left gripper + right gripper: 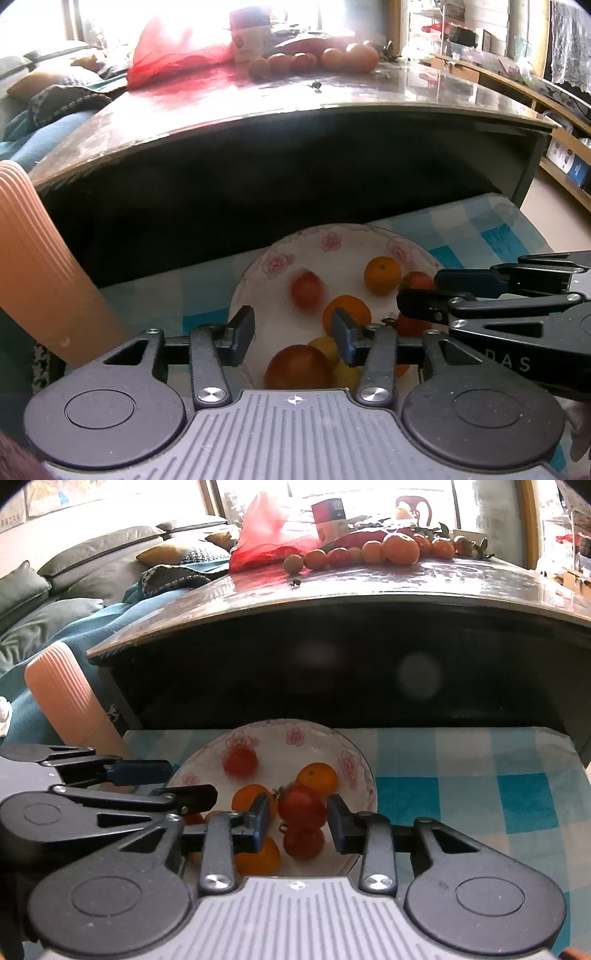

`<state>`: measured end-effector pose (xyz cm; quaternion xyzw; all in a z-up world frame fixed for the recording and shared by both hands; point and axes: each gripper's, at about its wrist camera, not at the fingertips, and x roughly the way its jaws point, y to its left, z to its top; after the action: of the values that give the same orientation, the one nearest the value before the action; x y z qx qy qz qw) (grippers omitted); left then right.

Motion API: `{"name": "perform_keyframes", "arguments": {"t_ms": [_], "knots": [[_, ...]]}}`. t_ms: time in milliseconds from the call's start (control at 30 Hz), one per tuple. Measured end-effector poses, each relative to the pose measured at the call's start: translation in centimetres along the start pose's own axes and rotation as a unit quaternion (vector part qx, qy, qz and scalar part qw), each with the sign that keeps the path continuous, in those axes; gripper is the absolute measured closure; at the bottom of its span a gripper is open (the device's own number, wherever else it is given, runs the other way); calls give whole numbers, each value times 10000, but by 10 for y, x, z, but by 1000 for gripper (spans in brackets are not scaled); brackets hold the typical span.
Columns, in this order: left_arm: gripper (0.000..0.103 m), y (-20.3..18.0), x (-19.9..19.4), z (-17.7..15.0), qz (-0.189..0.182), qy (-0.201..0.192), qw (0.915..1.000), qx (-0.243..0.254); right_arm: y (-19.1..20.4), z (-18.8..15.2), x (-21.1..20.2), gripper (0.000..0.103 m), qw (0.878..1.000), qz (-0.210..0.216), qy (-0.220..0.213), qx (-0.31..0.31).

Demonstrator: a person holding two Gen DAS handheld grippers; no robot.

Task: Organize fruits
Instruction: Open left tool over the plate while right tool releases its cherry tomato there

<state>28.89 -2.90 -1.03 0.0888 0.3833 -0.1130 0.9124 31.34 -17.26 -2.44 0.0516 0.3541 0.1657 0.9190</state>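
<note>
A white plate with pink flowers [343, 240] [317, 744] sits on a blue checked cloth and holds several fruits. Among them are two oranges [382, 275] [347, 314], a large red fruit [298, 367] and a blurred red tomato [306, 288] [240, 762]. My left gripper [293, 332] hovers open over the plate's near side, nothing between its fingers. My right gripper [299, 823] is open too, its pads on either side of two stacked red tomatoes [302, 808] in the plate. Each gripper shows in the other's view, the right gripper [419, 290] and the left gripper [192, 782].
Behind the plate stands a dark table [369, 587] with a row of oranges and tomatoes [369, 552] and a red plastic bag [269, 531]. A pink ribbed cylinder [37, 258] leans at the left. The checked cloth [461, 794] extends right. A sofa is at far left.
</note>
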Motion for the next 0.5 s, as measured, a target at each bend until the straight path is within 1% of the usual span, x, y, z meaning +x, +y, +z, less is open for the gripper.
{"name": "perform_keyframes", "arguments": {"t_ms": [67,233,367,500], "knots": [[46,2,-3,0,5,-30,10000,-36,1,0,-1,52,10000,0,-2,-15],[36,5,-14,0,49,-130,9999,-100,2,-1,-8,49,10000,-65,-53,-17],[33,5,-24,-1,90,-204,9997,-123,5,2,-17,49,9999,-105,-114,-3],[27,4,-38,-2,141,-299,9993,-154,12,4,-32,48,9997,-188,-168,-21]]}}
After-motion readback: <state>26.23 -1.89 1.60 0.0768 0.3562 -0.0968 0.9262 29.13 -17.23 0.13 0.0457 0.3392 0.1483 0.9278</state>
